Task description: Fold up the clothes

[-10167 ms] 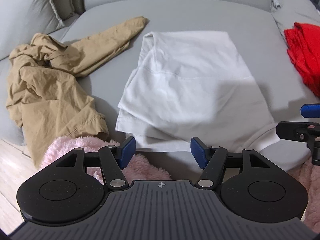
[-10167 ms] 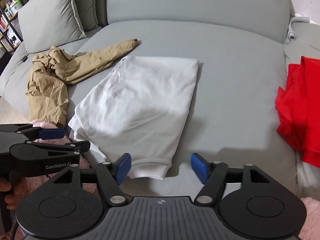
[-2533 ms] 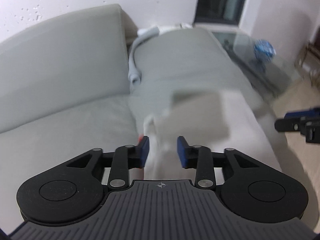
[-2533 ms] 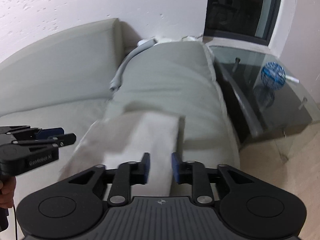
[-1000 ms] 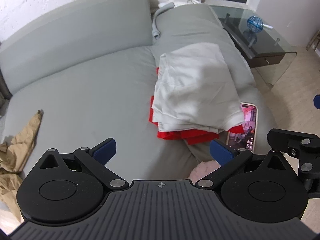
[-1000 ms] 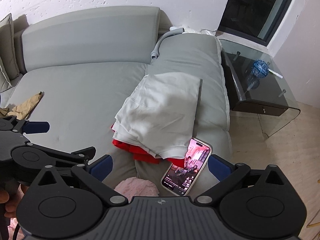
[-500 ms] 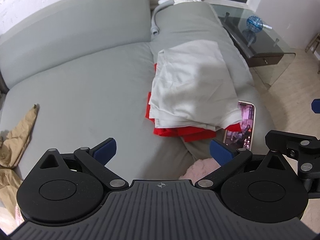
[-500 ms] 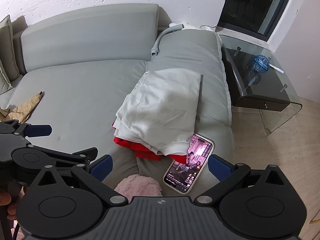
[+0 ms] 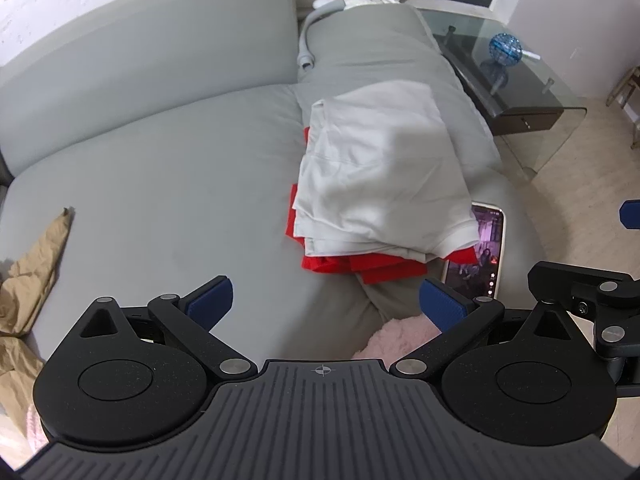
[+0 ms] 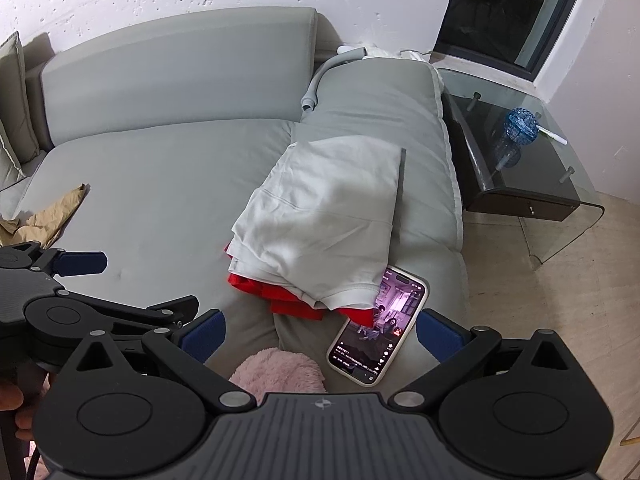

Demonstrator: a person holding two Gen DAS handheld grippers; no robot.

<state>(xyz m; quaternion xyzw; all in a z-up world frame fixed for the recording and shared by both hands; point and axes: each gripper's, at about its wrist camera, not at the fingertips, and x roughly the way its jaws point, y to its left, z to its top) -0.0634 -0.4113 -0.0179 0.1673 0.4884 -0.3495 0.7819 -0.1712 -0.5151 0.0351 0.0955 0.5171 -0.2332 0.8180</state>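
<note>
The white shirt (image 9: pixel 384 176) lies on the red one (image 9: pixel 360 266), ahead of both hand-held grippers. The left hand-held gripper (image 9: pixel 326 300) and right hand-held gripper (image 10: pixel 320 330) gape empty.

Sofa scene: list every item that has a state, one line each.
white garment: folded, lying on the red garment
red garment: folded, under the white one
tan garment: crumpled, unfolded
phone: screen lit, face up
left hand-held gripper: open, empty
right hand-held gripper: open, empty
</note>
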